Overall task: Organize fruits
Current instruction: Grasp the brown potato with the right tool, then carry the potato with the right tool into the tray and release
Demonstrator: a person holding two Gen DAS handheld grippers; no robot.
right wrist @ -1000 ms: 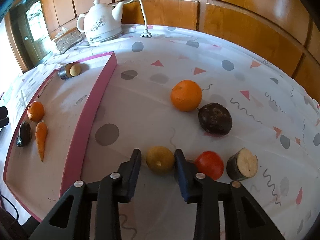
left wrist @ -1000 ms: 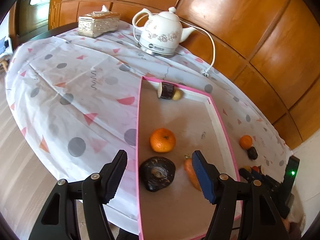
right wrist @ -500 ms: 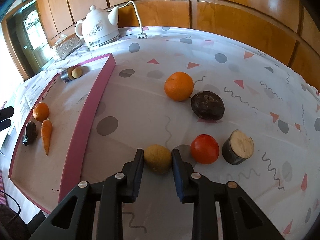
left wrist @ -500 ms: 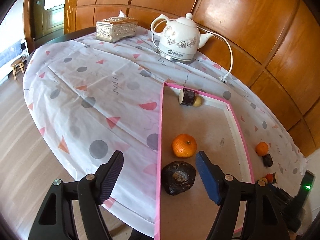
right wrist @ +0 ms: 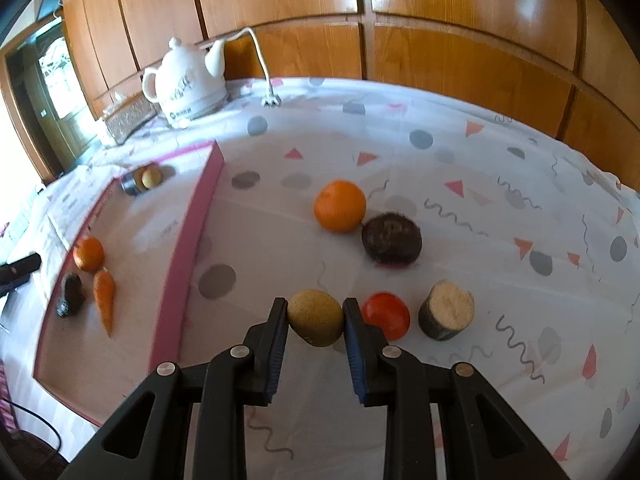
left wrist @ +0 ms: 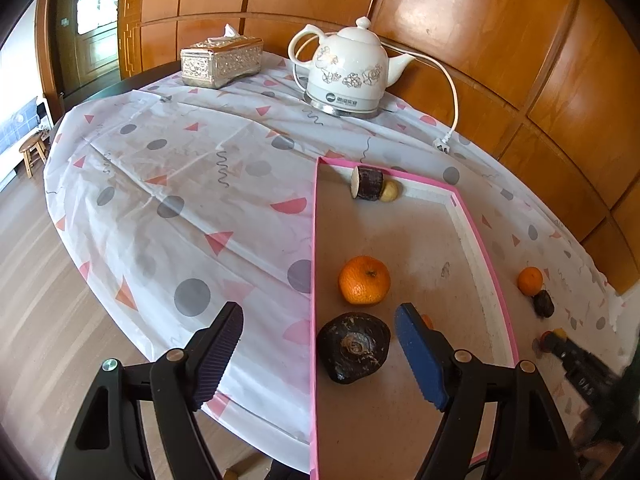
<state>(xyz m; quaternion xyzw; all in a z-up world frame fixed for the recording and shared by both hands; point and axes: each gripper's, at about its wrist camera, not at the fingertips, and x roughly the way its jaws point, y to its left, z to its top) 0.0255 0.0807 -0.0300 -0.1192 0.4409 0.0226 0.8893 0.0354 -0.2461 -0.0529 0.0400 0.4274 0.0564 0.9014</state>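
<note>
Right hand-held gripper (right wrist: pixel 315 322): jaws closed on the brown fruit (right wrist: pixel 315 322), pads at its two sides, fruit clear of the cloth near the counter's front edge. Grip is on a round, firm body, so a tilt or jolt could roll it out; it would probably run off the front edge.

Tomato (right wrist: pixel 386 315) sits just beside the right jaw, stump (right wrist: pixel 448 314) next to it. A sideways swing could knock either.

Path to the tray (right wrist: pixel 188 232) crosses its pink wall. A low carry could clip it.

Left hand-held gripper (left wrist: pixel 320 346): jaws opening, nothing held; dark lump (left wrist: pixel 354 346) lies between them in the tray, untouched. Carrot (right wrist: pixel 105 295) and orange (left wrist: pixel 364 280) crowd the same end, so a drop there may scatter them.

Farther on the cloth: second orange (right wrist: pixel 340 206) touching a dark fruit (right wrist: pixel 391 239); moving one may roll the other.
</note>
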